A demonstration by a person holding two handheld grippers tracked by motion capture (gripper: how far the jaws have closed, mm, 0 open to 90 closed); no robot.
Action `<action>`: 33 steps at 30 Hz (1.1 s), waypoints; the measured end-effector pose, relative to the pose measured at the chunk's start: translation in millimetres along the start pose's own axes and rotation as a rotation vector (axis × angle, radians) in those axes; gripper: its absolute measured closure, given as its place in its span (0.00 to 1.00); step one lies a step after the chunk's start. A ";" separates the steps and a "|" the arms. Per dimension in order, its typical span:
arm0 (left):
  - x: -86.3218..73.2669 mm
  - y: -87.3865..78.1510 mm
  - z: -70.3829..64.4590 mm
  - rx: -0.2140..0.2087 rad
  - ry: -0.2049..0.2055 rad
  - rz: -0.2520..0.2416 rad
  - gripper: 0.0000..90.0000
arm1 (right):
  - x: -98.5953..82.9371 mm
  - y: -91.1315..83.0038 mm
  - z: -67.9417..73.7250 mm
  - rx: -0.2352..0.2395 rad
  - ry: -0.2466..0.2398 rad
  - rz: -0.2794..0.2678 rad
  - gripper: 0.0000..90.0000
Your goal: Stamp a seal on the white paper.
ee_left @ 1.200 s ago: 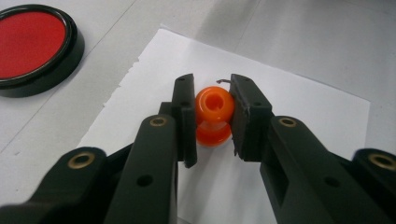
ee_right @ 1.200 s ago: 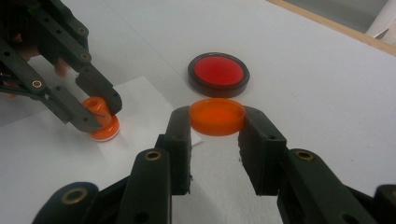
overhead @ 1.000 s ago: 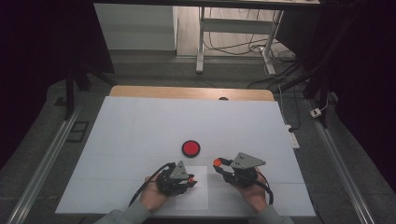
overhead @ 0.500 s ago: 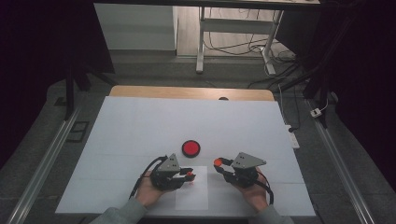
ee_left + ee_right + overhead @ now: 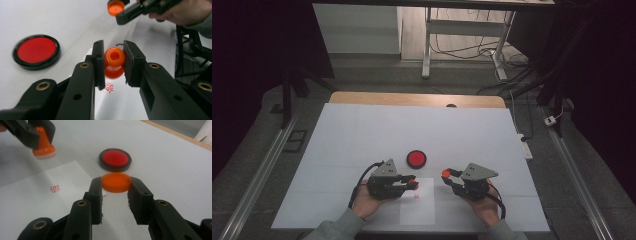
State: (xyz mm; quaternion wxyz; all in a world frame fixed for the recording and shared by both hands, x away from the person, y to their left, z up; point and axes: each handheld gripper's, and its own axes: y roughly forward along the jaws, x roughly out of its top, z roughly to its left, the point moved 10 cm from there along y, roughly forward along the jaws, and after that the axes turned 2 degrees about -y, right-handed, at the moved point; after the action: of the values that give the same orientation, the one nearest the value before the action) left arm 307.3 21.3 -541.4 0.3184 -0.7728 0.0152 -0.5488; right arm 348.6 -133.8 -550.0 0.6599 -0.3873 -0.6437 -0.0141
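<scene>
Two parts: your left hand-held gripper (image 5: 113,66) clenches the stamp (image 5: 114,62) upright; its cap (image 5: 116,182), pinched in your right hand-held gripper (image 5: 115,195), waits just beside.

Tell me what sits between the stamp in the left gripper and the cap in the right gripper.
In the high view, bare white paper sheet and table separate the orange stamp from the orange cap; the red mark lies below the stamp.

We find no readable words or numbers; the one sign is a small red stamped mark (image 5: 54,188), its characters too blurred to make out, on the white paper sheet (image 5: 30,195) near us.
</scene>
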 end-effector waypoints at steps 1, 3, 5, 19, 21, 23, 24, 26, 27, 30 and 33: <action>2.3 -3.1 1.7 0.002 -0.003 -0.009 0.80 | -0.1 -0.1 0.0 0.000 -0.002 0.002 0.71; 6.4 -9.4 5.2 0.001 -0.010 -0.028 0.80 | -0.1 0.0 0.1 0.001 -0.001 0.002 0.71; 9.5 -15.1 8.9 0.005 -0.018 -0.042 0.80 | 0.1 -0.1 0.3 0.002 0.000 0.001 0.71; 27.2 -38.6 31.4 0.023 -0.050 -0.088 0.80 | -0.3 4.8 3.3 0.012 -0.017 0.010 0.72; 30.9 -40.6 33.2 0.020 -0.051 -0.089 0.80 | -0.1 4.9 3.8 0.014 -0.016 0.011 0.71; 34.5 -44.1 35.6 0.021 -0.052 -0.097 0.80 | -0.2 4.9 3.8 0.014 -0.016 0.012 0.71; 36.2 -46.2 36.9 0.023 -0.055 -0.105 0.80 | -0.1 5.2 3.9 0.015 -0.015 0.009 0.71; 38.9 -49.9 39.3 0.028 -0.060 -0.114 0.80 | -0.5 5.6 3.7 0.012 -0.016 0.013 0.72; 40.3 -51.7 40.4 0.031 -0.061 -0.120 0.80 | -0.3 6.1 4.0 0.015 -0.015 0.010 0.71; 44.9 -55.5 42.0 0.026 -0.067 -0.137 0.80 | -0.2 6.5 4.0 0.013 -0.017 0.012 0.72; 48.9 -56.2 42.0 0.021 -0.068 -0.144 0.80 | -0.2 7.0 4.5 0.014 -0.016 0.014 0.71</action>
State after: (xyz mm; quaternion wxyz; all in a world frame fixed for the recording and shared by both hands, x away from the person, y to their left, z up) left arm 344.3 67.8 -480.0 0.2867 -0.7865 -0.0571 -0.5440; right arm 348.4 -126.6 -554.2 0.6574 -0.3872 -0.6464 -0.0017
